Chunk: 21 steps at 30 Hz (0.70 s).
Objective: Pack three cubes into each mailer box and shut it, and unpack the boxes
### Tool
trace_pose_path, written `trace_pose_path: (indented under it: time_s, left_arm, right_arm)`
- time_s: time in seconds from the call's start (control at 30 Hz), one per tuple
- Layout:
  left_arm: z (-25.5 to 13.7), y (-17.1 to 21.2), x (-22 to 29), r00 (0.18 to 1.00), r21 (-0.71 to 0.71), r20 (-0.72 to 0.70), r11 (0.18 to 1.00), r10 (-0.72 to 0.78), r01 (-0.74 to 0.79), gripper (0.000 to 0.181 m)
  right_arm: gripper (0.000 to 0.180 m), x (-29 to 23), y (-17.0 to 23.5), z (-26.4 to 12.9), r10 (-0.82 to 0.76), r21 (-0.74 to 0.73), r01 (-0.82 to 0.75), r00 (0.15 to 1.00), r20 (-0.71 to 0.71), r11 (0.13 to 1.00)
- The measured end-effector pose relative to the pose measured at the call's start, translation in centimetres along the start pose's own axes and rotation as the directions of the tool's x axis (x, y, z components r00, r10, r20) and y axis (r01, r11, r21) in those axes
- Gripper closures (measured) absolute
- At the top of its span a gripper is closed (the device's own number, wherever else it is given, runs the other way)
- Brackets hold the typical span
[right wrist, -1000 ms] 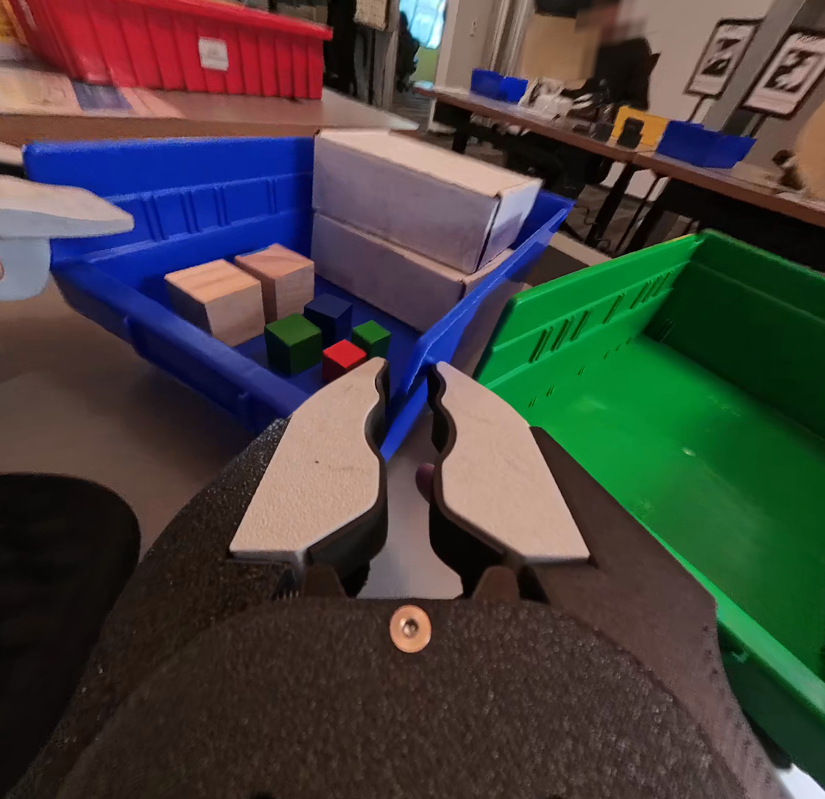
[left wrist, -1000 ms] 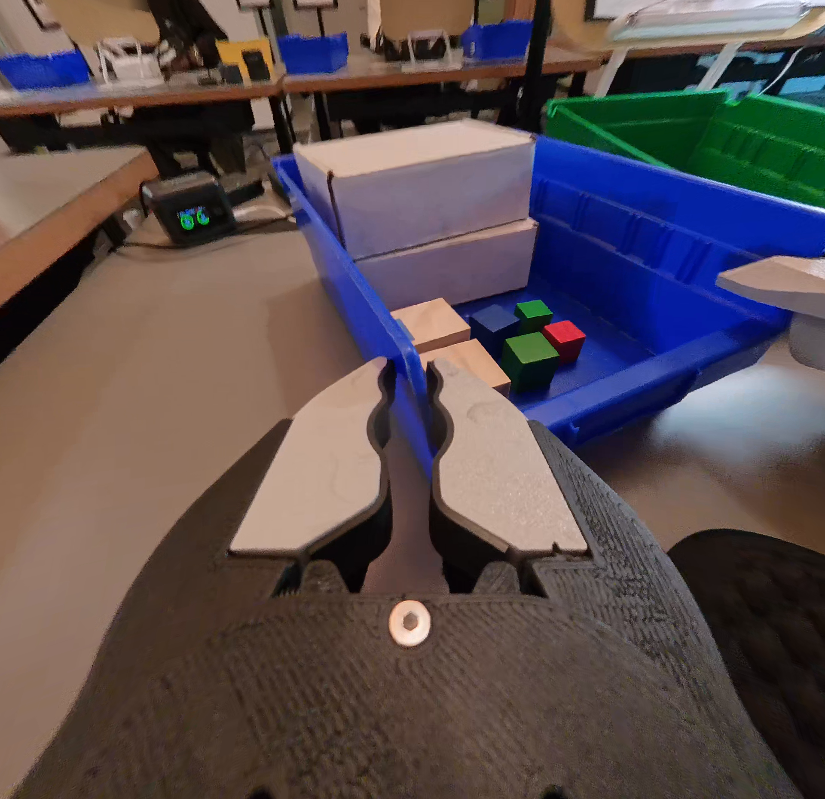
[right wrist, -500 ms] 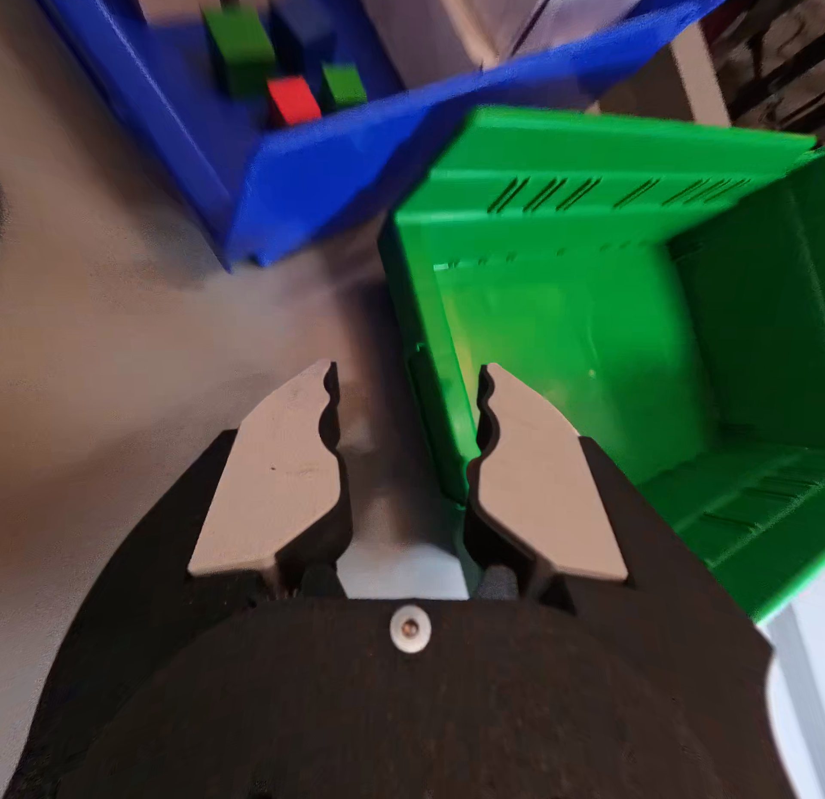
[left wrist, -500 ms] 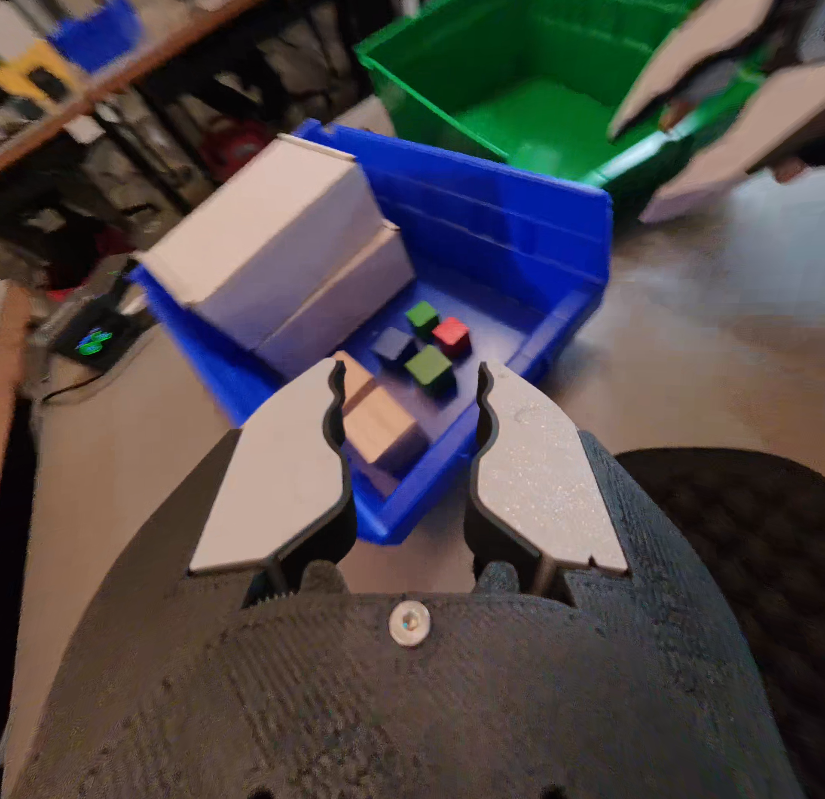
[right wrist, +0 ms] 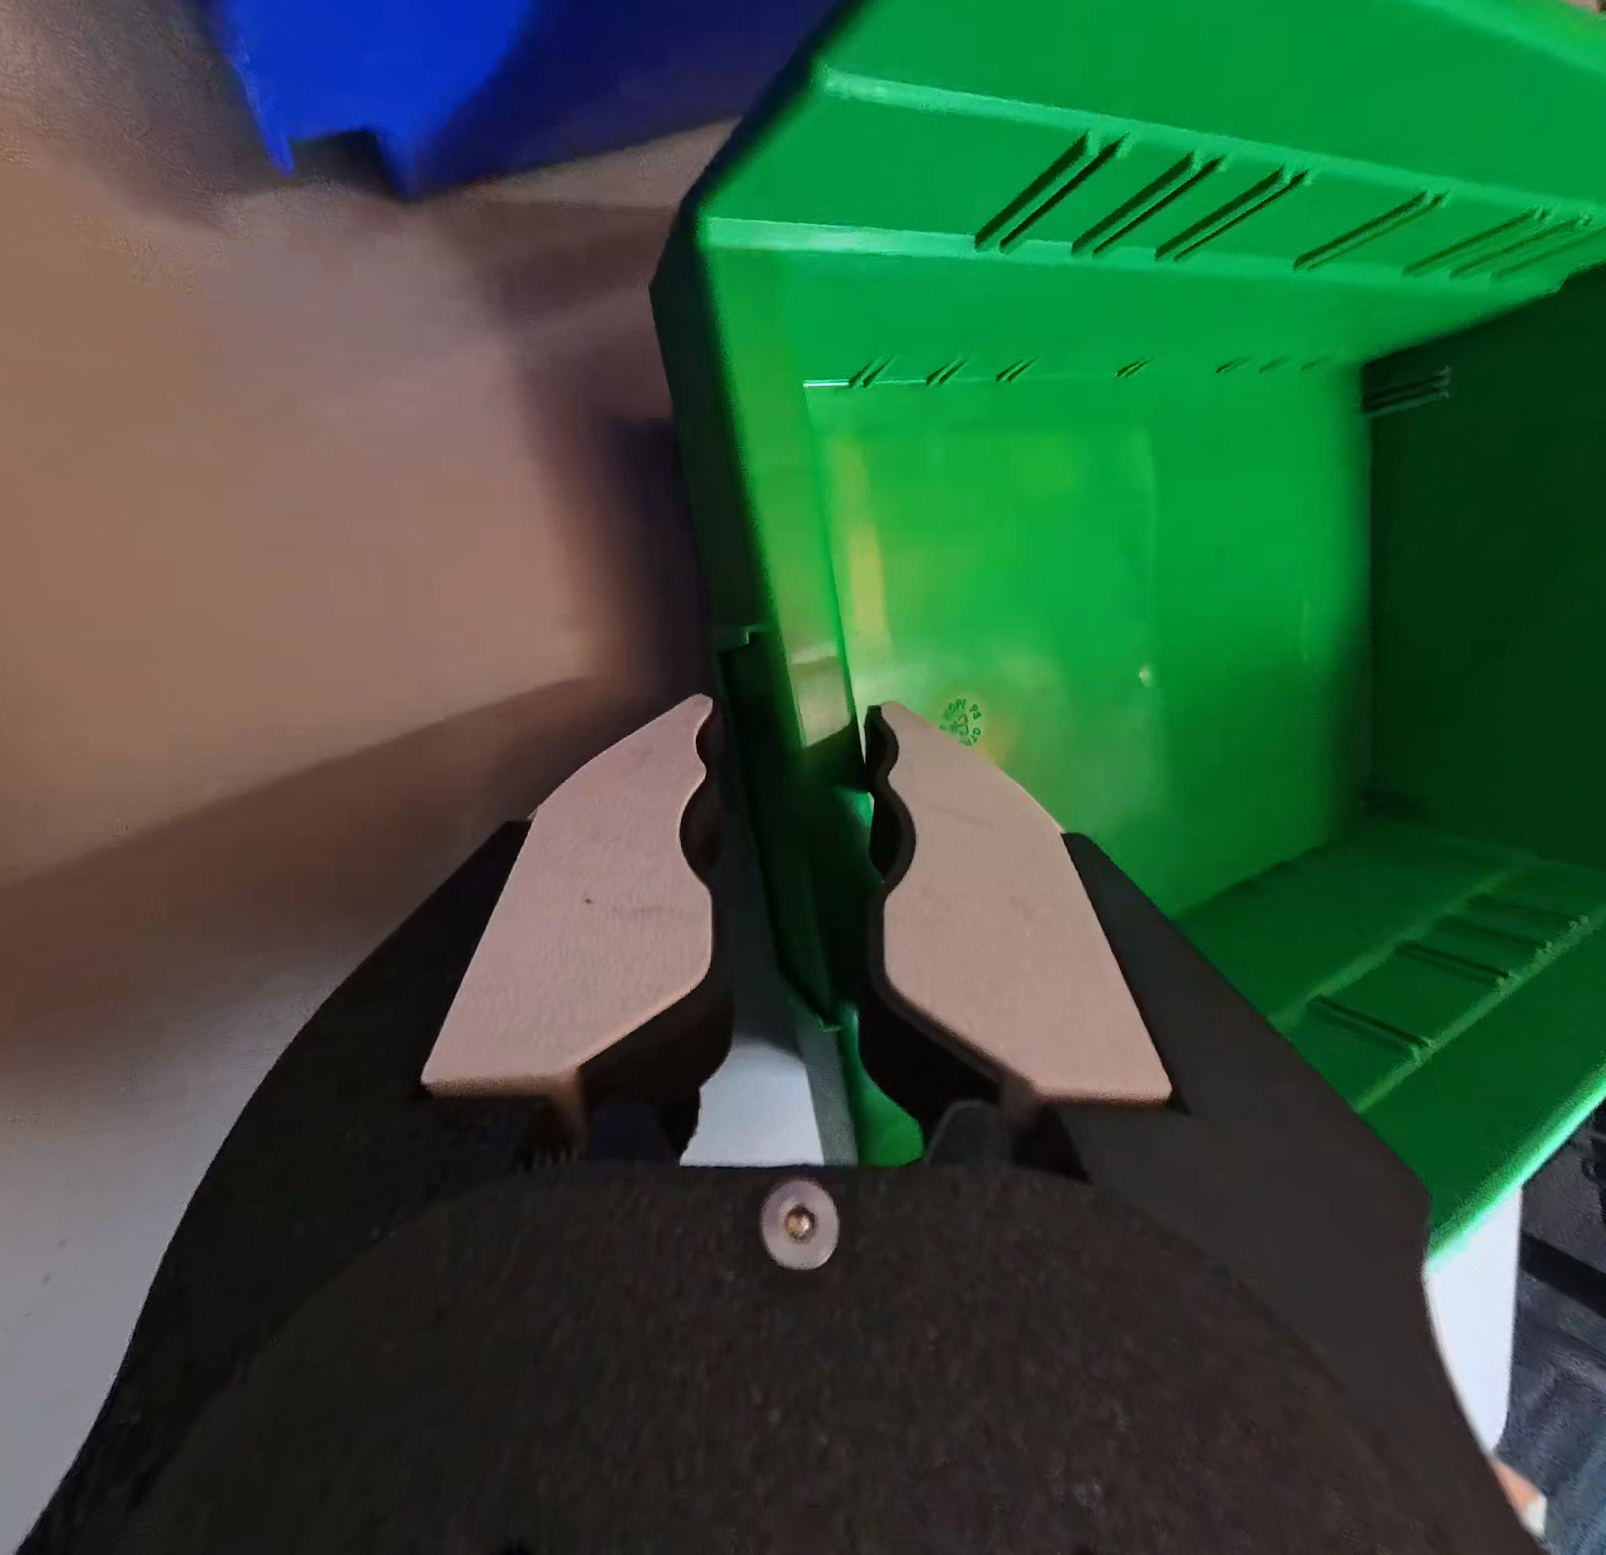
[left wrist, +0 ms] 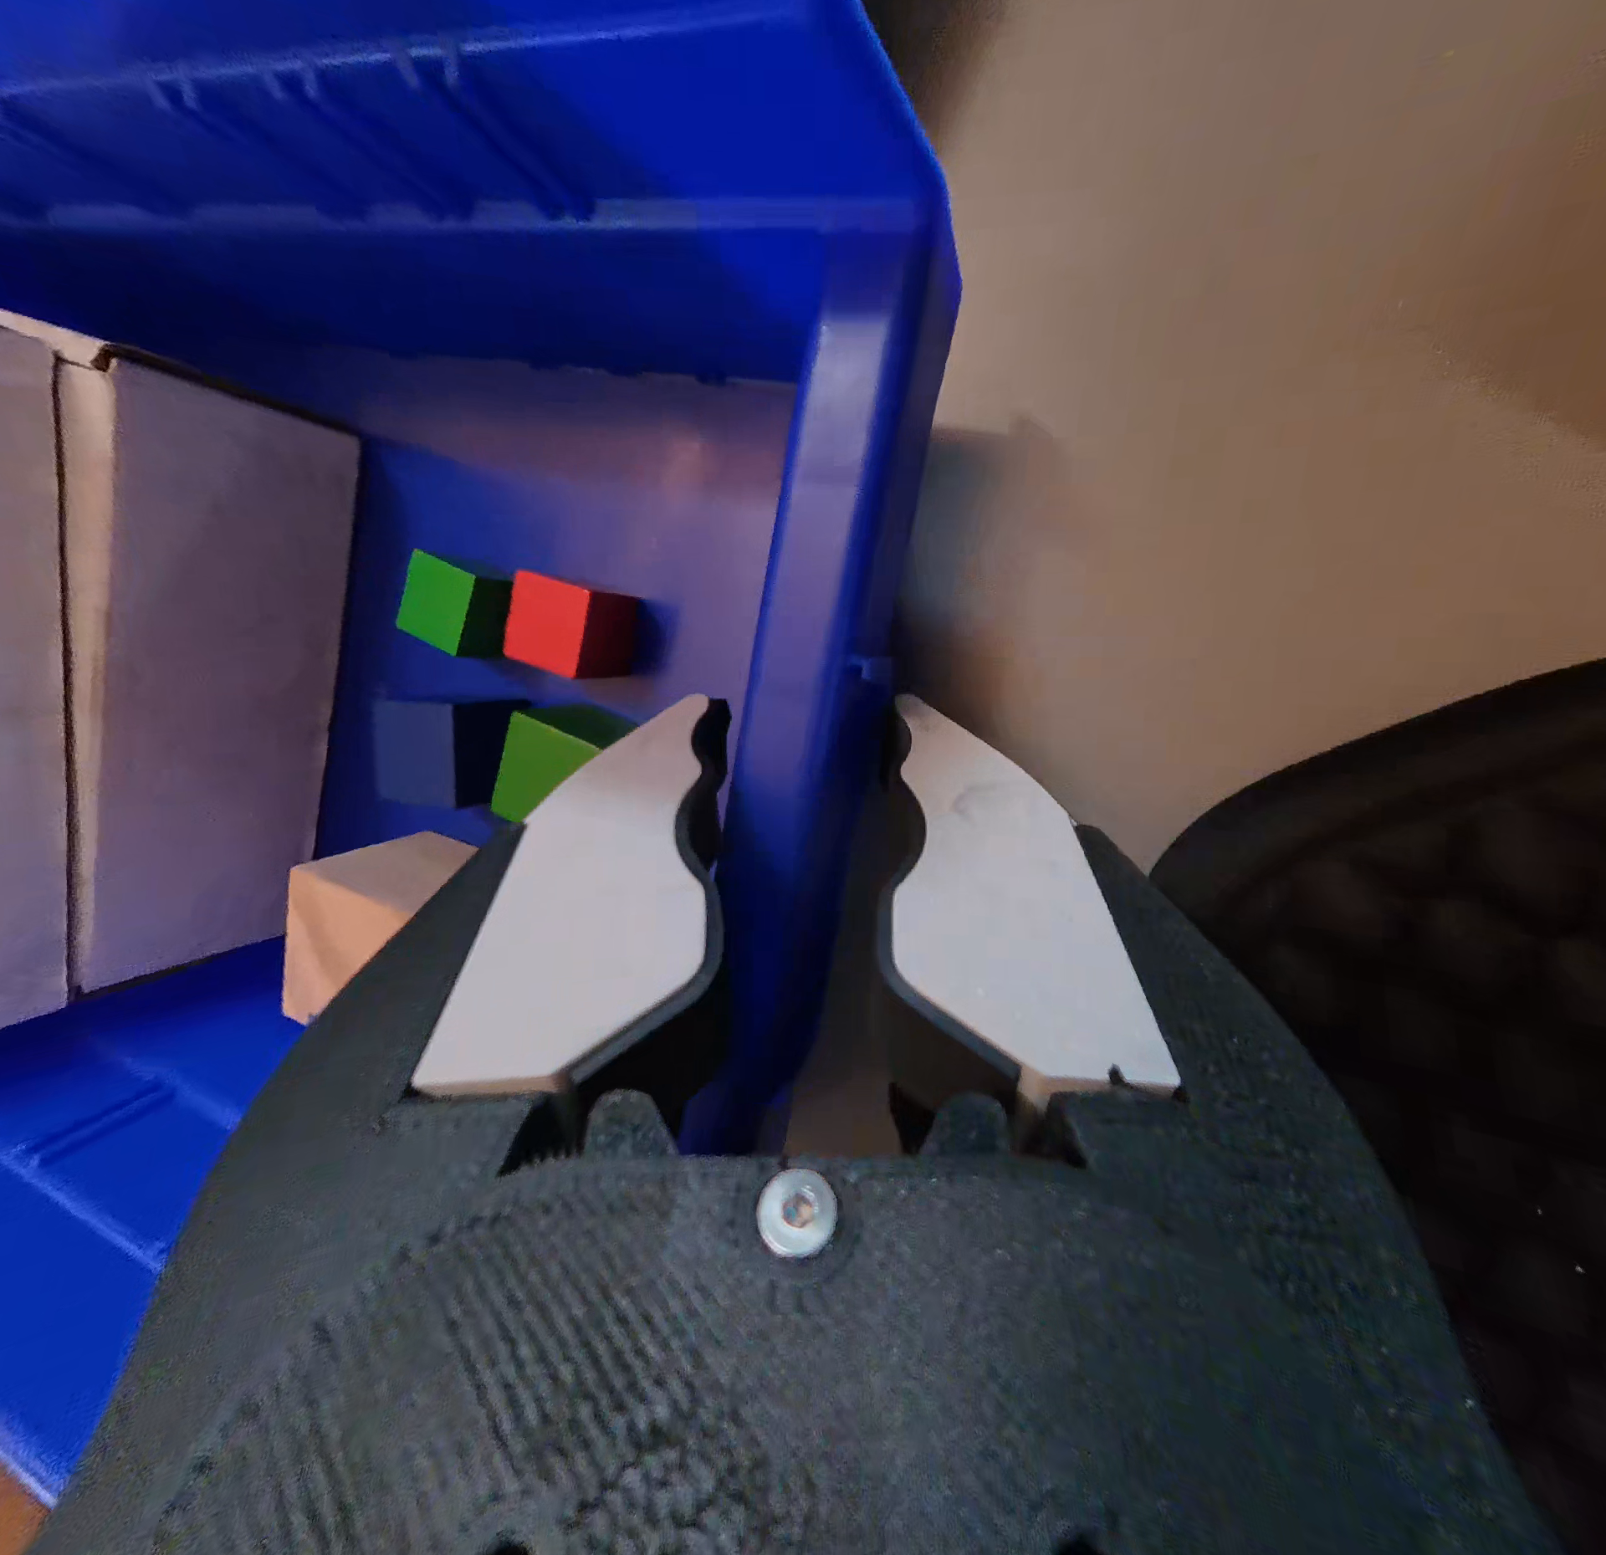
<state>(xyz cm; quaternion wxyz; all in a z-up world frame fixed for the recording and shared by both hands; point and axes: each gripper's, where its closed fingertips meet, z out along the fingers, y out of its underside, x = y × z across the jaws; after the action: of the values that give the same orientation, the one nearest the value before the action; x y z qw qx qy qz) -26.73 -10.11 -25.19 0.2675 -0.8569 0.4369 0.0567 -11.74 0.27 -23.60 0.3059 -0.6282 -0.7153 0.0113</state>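
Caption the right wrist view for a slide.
Right gripper straddling the empty green bin wall.

Tan table (right wrist: pixel 304 488) w/ blue bin (left wrist: pixel 860 488) & green bin (right wrist: pixel 1130 210) on it.

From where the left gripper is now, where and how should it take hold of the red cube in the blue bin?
Grip the red cube by its near and far faces, coming straight down from above. A green cube sits hard against one side, and the blue bin wall stands close on the other, so a sideways approach looks blocked. The left hand-held gripper currently straddles that wall, so lift clear first.
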Motion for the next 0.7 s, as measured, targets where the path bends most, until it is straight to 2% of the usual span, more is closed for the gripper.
trace_pose_path:
  time_s: [0.37, 0.7]
  left_arm:
    - [0.4, -0.3, -0.6, 1.0, 0.025, 0.006, 1.0, 0.005, -0.005, 0.148]
    - [1.2, -1.0, -1.9, 0.999, 0.018, 0.028, 1.0, 0.019, -0.019, 0.149]
  right_arm:
    - [0.147, -2.6, 8.6, -5.7, 0.085, -0.022, -0.086, 0.995, -0.048, 0.996]
    - [0.147, -0.3, 17.2, -8.7, 0.231, -0.095, -0.249, 0.959, -0.165, 0.964]
